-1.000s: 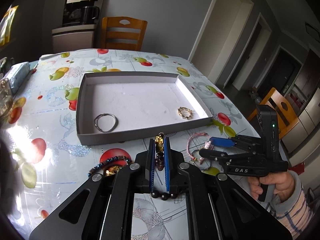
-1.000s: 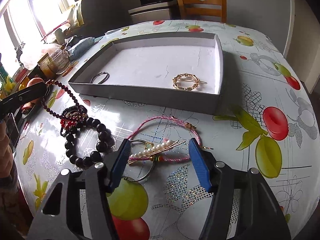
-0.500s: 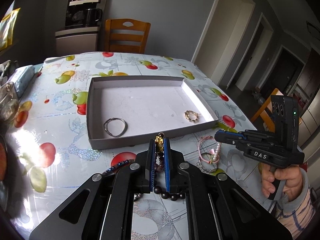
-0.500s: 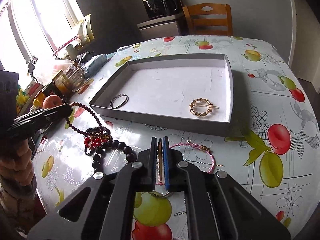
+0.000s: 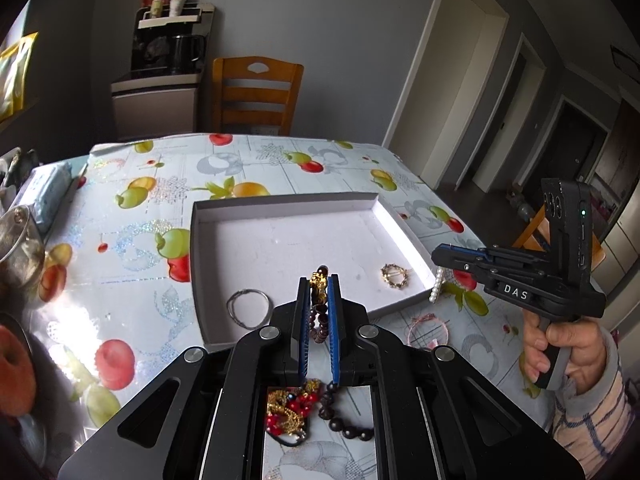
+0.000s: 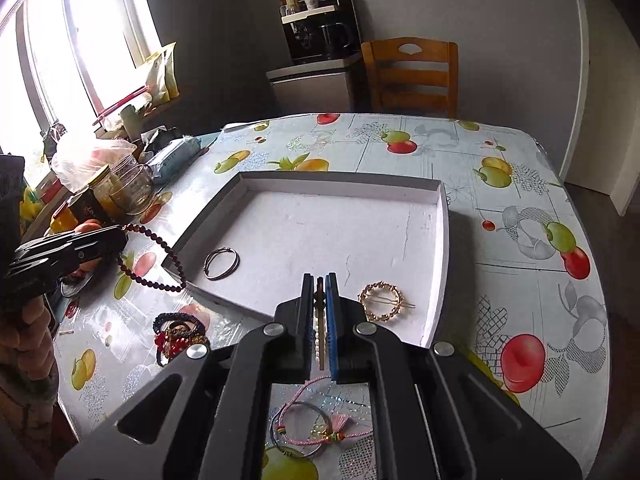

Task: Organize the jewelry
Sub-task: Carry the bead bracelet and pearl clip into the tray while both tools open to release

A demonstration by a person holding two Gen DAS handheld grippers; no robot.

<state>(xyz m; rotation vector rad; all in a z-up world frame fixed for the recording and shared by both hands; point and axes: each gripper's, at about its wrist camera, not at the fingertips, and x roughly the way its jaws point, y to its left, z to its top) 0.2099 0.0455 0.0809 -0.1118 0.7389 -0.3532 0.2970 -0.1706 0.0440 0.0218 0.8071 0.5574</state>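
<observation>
A shallow grey tray (image 5: 280,240) (image 6: 340,232) lies mid-table, holding a dark wire ring (image 5: 248,307) (image 6: 221,263) and a round gold hairpin (image 5: 394,275) (image 6: 382,301). My left gripper (image 5: 319,280) (image 6: 116,238) is shut on a dark red bead strand (image 5: 319,312) (image 6: 160,256) with a gold charm, which hangs above the tray's near-left corner. My right gripper (image 6: 319,280) (image 5: 440,254) is shut on a pearl hair clip (image 6: 318,328) (image 5: 437,286), lifted over the tray's near-right edge. A tangle of red, gold and black jewelry (image 5: 292,404) (image 6: 180,332) and pink cord bracelets (image 6: 316,428) (image 5: 426,326) stay on the cloth.
Glass jars (image 6: 124,192), a tissue pack (image 5: 48,192) and an apple (image 5: 12,372) crowd the table's left side. A wooden chair (image 5: 256,96) stands behind the far edge. The table's right edge (image 6: 600,320) runs close beside the tray.
The right gripper went from open around the pearl clip to shut on it and lifted it off the table. Both grippers rose, and the bead strand now hangs higher.
</observation>
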